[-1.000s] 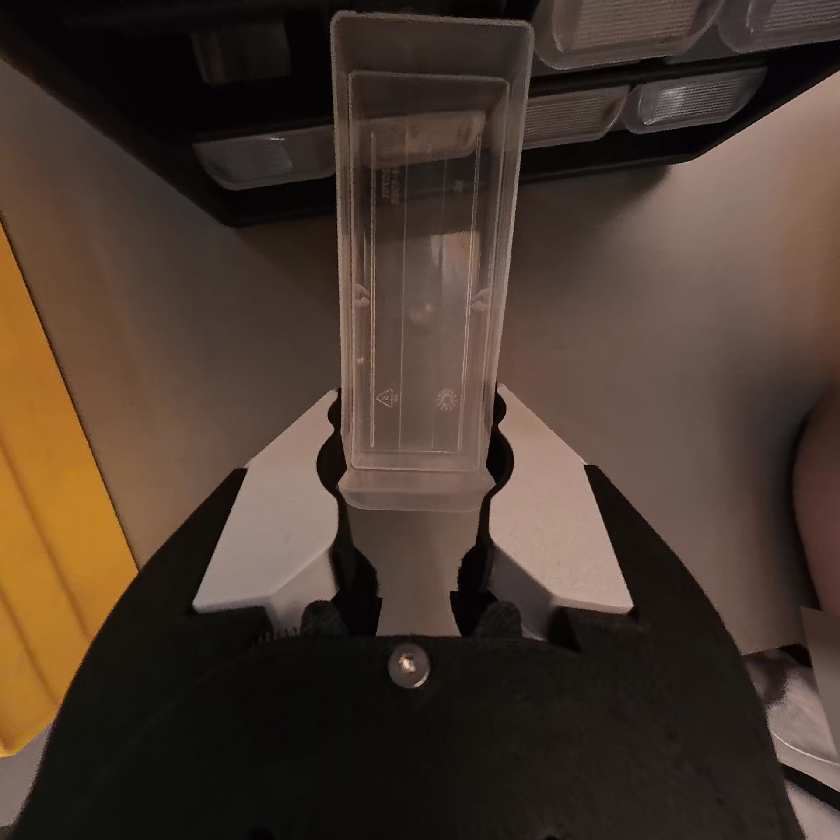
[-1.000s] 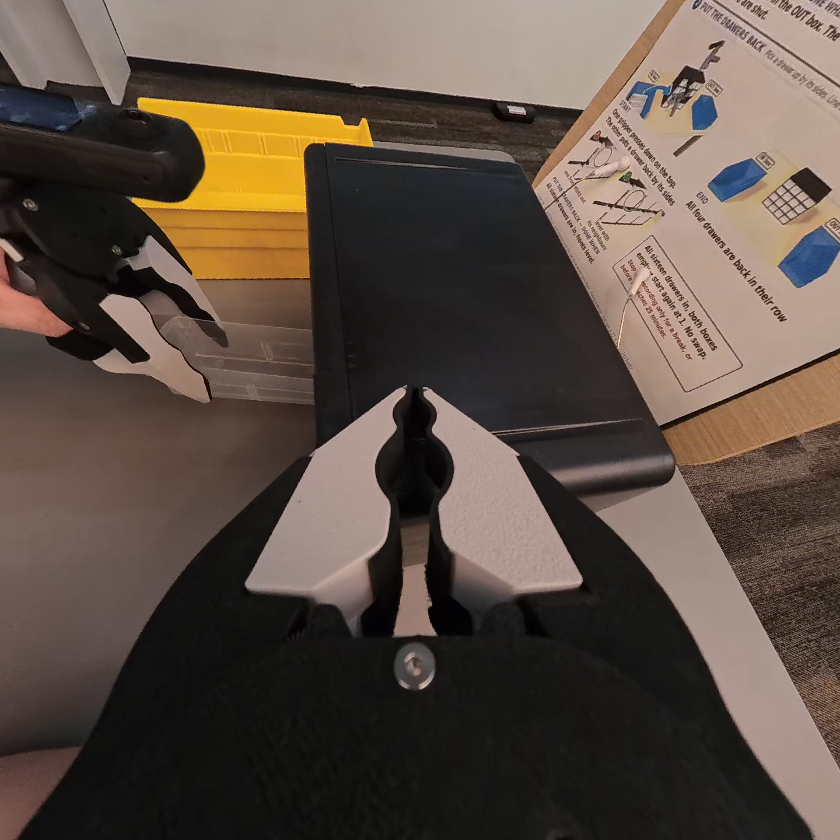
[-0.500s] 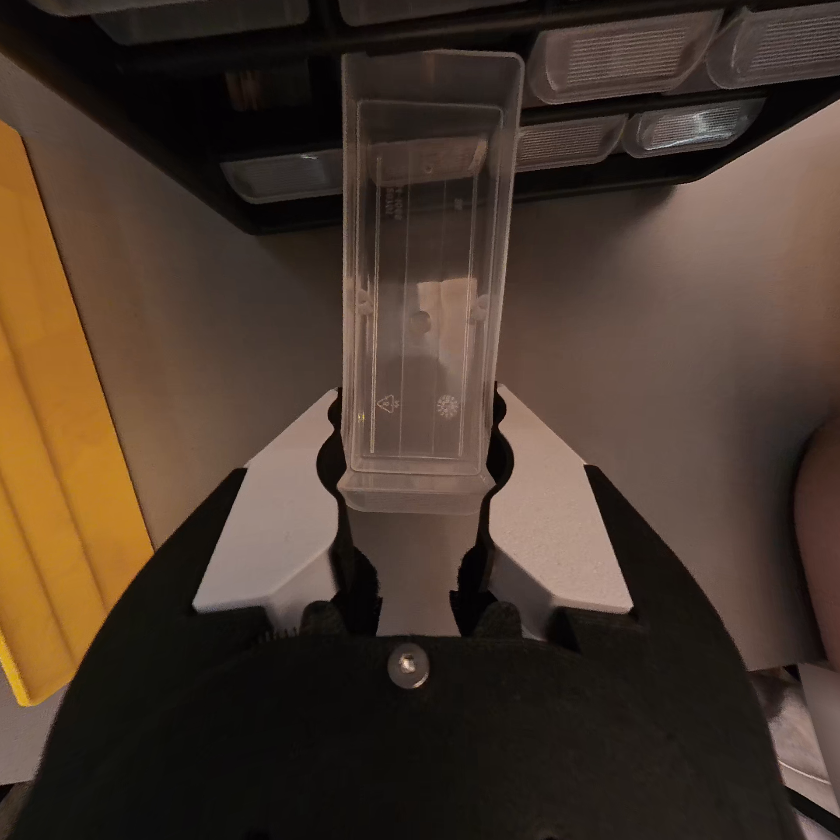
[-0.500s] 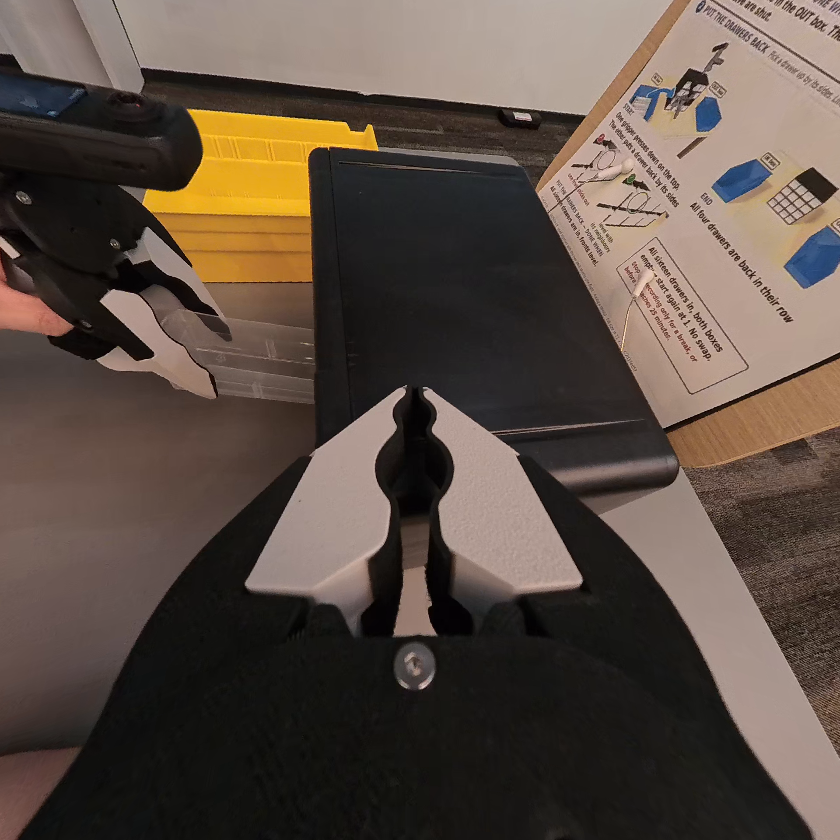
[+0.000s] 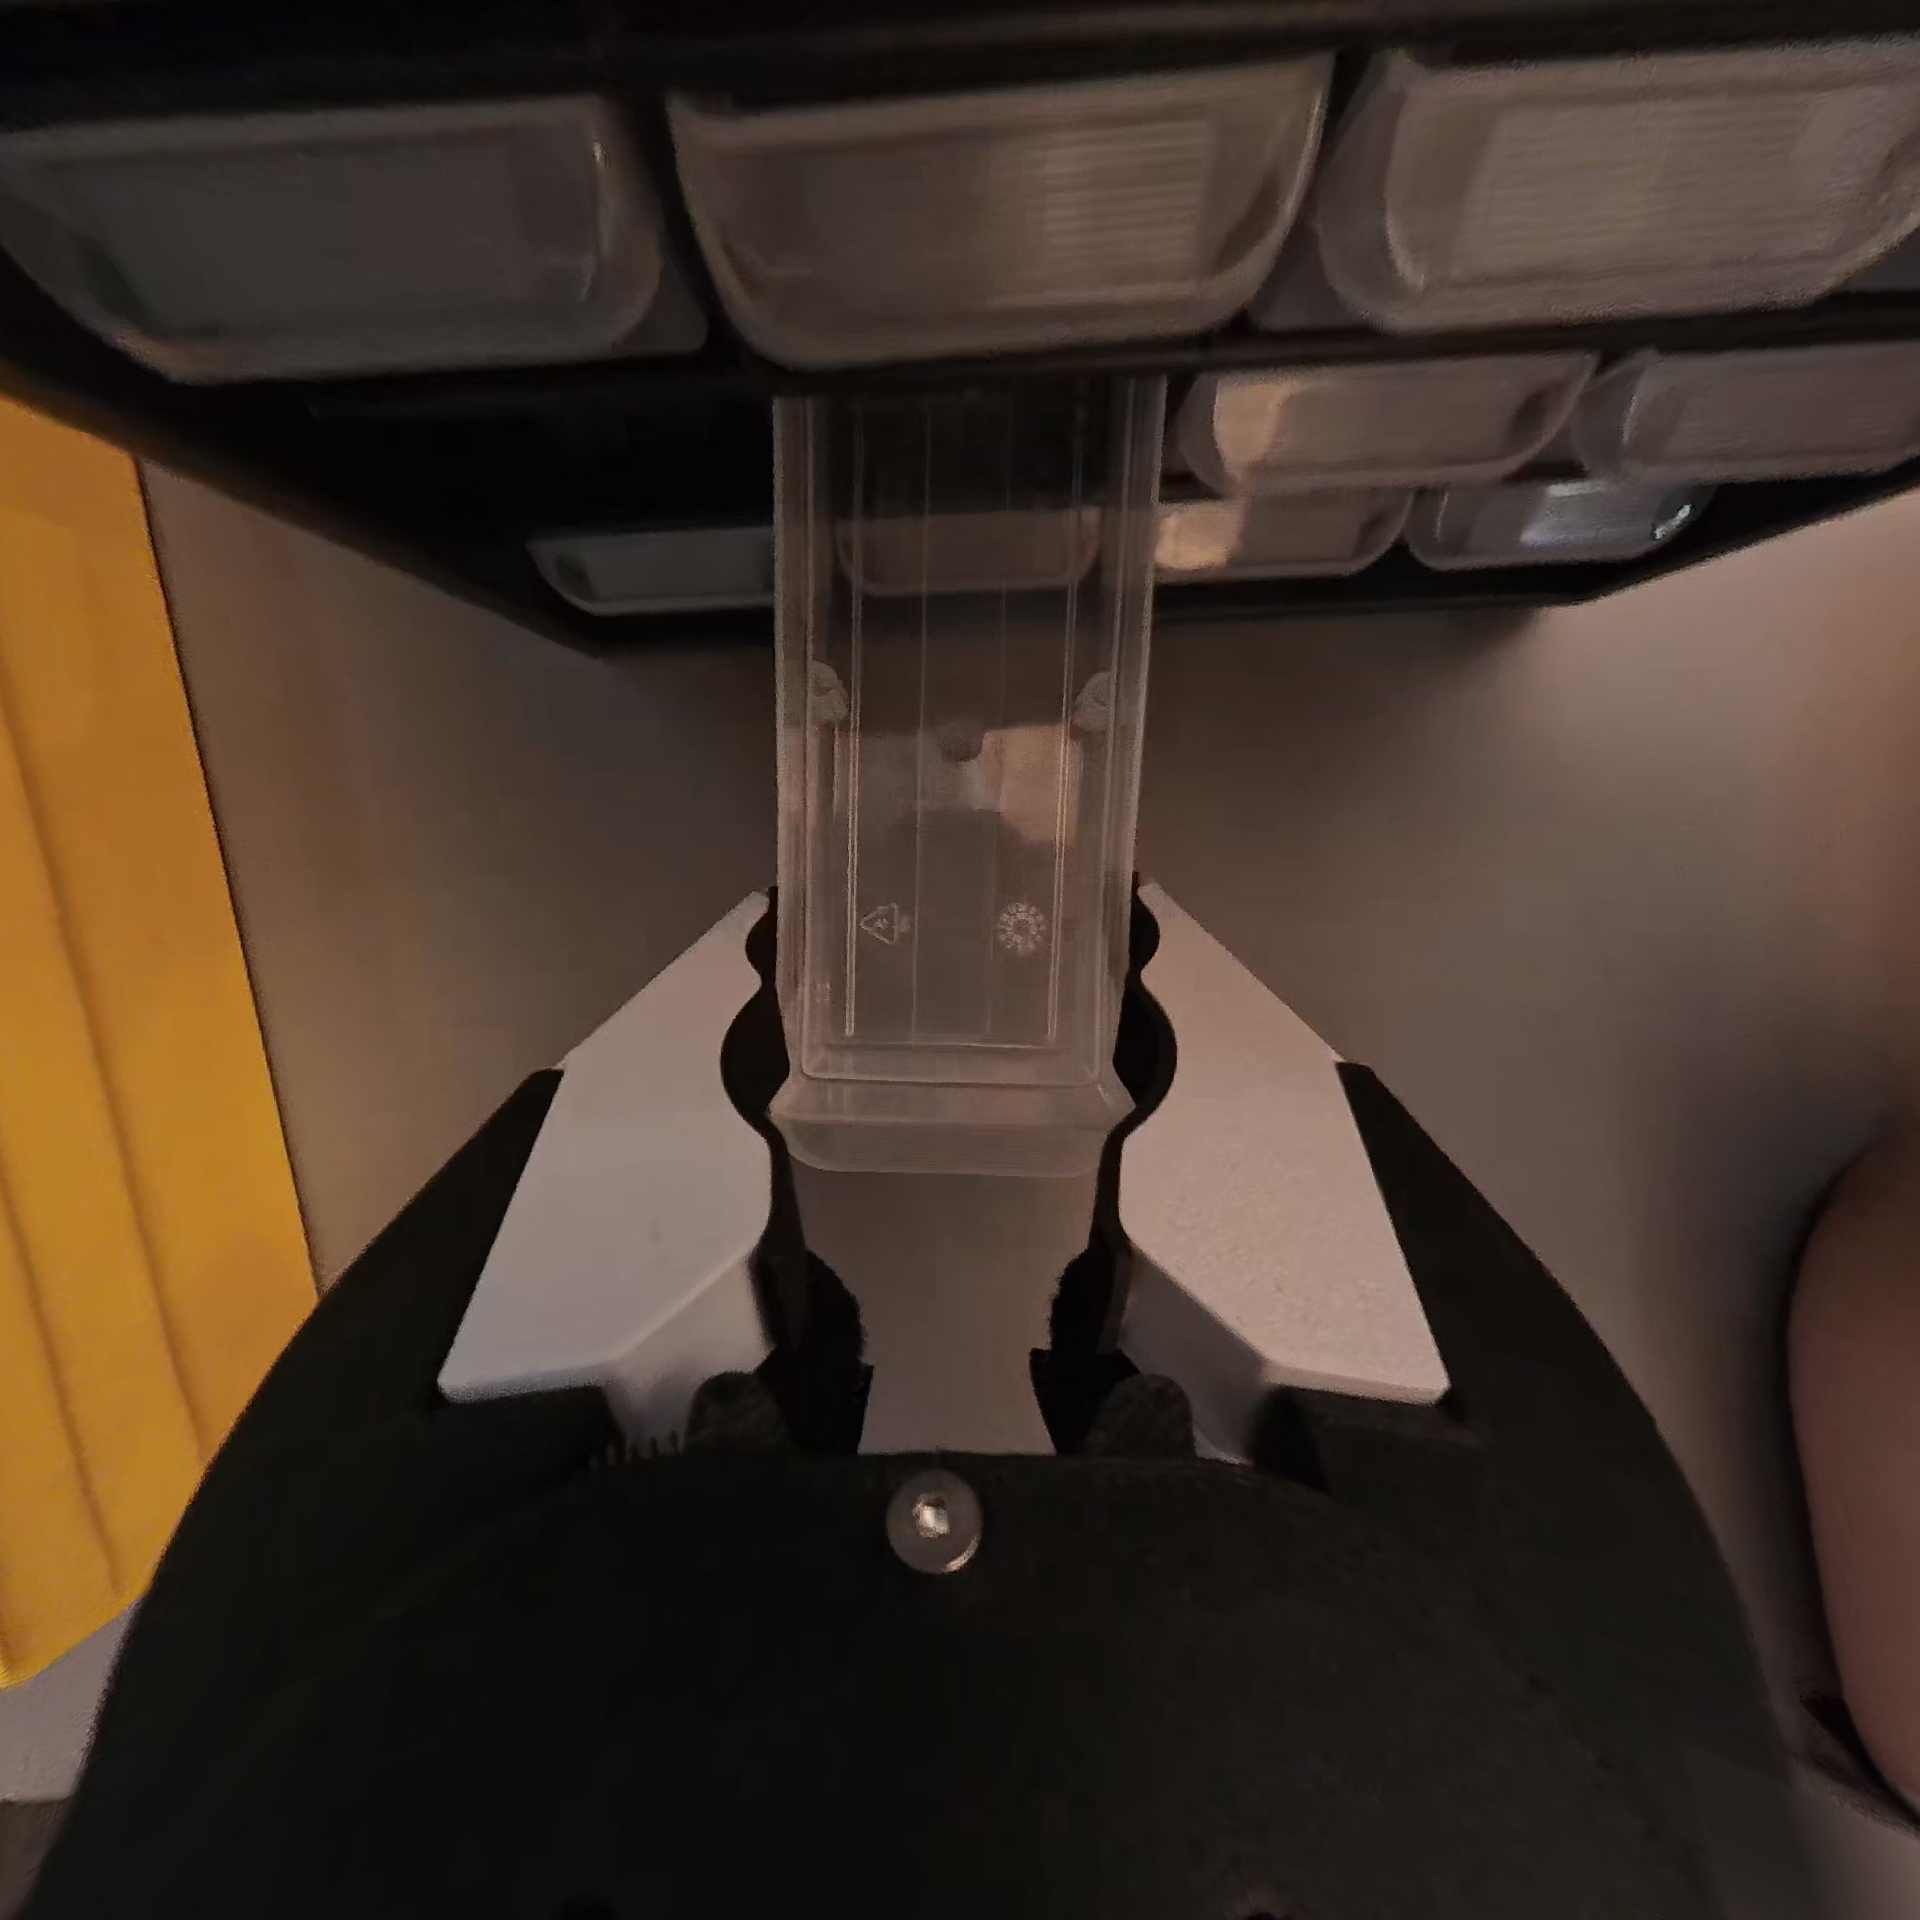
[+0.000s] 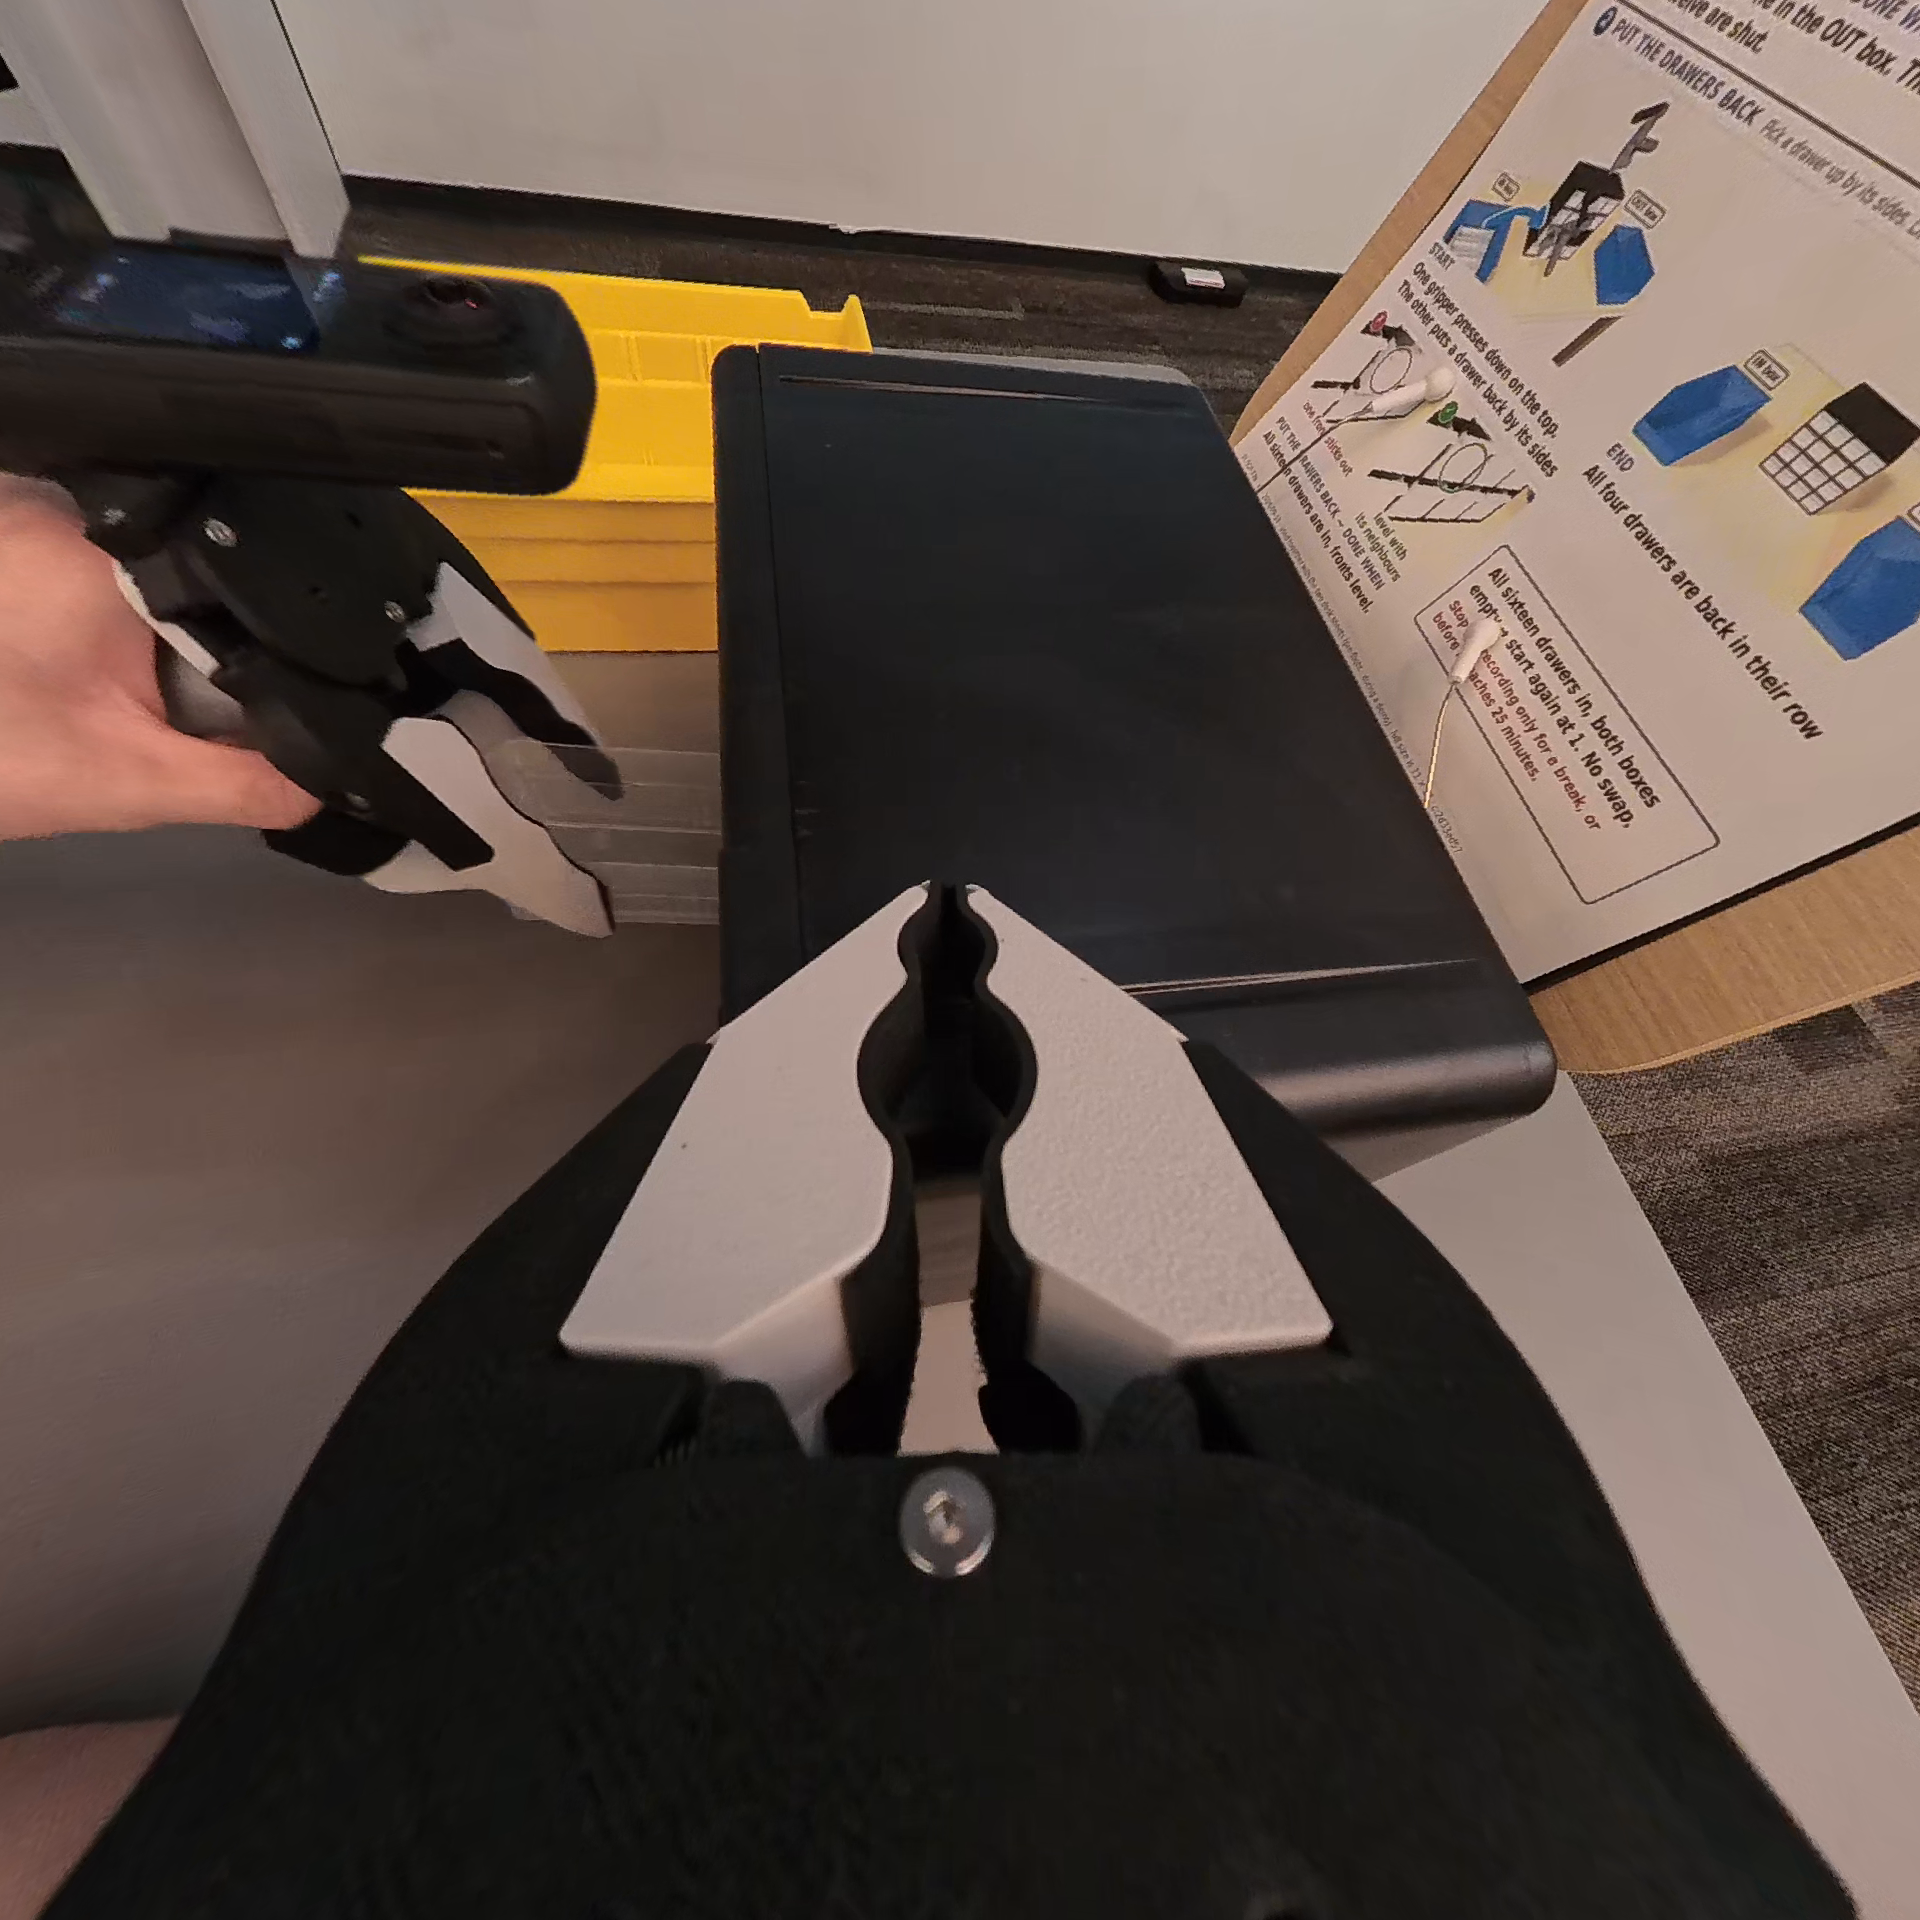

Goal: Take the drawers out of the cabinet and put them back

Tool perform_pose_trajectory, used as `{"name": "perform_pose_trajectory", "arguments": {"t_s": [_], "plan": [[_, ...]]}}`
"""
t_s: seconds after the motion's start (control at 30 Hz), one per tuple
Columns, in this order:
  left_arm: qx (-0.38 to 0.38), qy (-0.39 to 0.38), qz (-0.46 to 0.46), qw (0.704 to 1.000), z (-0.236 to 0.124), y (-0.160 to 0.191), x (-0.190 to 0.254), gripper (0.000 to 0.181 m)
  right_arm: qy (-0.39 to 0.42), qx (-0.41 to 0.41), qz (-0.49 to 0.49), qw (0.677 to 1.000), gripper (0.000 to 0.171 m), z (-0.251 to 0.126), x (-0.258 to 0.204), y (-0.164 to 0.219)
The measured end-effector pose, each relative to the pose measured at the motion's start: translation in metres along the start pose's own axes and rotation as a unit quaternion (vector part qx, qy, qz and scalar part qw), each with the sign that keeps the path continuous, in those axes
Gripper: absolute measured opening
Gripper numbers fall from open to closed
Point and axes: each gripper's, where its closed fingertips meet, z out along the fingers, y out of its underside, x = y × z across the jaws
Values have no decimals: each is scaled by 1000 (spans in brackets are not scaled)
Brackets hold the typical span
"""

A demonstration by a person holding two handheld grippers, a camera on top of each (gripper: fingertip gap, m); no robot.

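My left gripper (image 5: 951, 914) is shut on a clear plastic drawer (image 5: 961, 727), gripping its near end by the sides. The drawer's far end sits inside a slot in the front of the black cabinet (image 5: 436, 499), below a row of closed clear drawers (image 5: 997, 208). In the right wrist view the left gripper (image 6: 582, 831) holds the drawer (image 6: 665, 821) level against the cabinet's front. My right gripper (image 6: 948, 889) is shut and empty, its tips resting on or just over the near end of the cabinet top (image 6: 1091, 665).
A yellow bin (image 6: 634, 499) stands behind the cabinet's front side; it also shows at the left of the left wrist view (image 5: 94, 1039). An instruction poster (image 6: 1621, 457) on cardboard leans at the right. A hand (image 6: 94, 707) holds the left gripper. The grey table (image 6: 312, 1091) edge runs at the right. Tip to tip, the grippers are about 20 cm apart.
My left gripper has moved forward and pushed the clear drawer's far end into the cabinet slot. The right gripper has stayed shut on the cabinet top.
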Motion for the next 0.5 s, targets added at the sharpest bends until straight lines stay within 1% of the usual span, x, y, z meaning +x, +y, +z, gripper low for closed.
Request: {"name": "perform_pose_trajectory", "arguments": {"t_s": [0.1,0.2,0.27,0.33,0.4,0.43,0.5], "plan": [[20,-6,6,1000,9,-12,1,63,2,-1,-2,1000,0,0,0,0],[29,5,36,999,16,-13,7,65,-1,0,0,1000,0,0,0,0],[43,20,57,997,16,-11,13,70,-4,2,3,1000,0,0,0,0],[66,47,67,995,13,-8,19,81,-6,4,5,1000,0,0,0,0],[118,69,72,988,4,-11,22,96,-5,4,5,1000,0,0,0,0],[157,65,79,982,-3,-13,20,99,-5,4,4,1000,0,0,0,0],[243,13,109,964,-21,-14,7,96,-6,5,6,1000,0,0,0,0]]}}
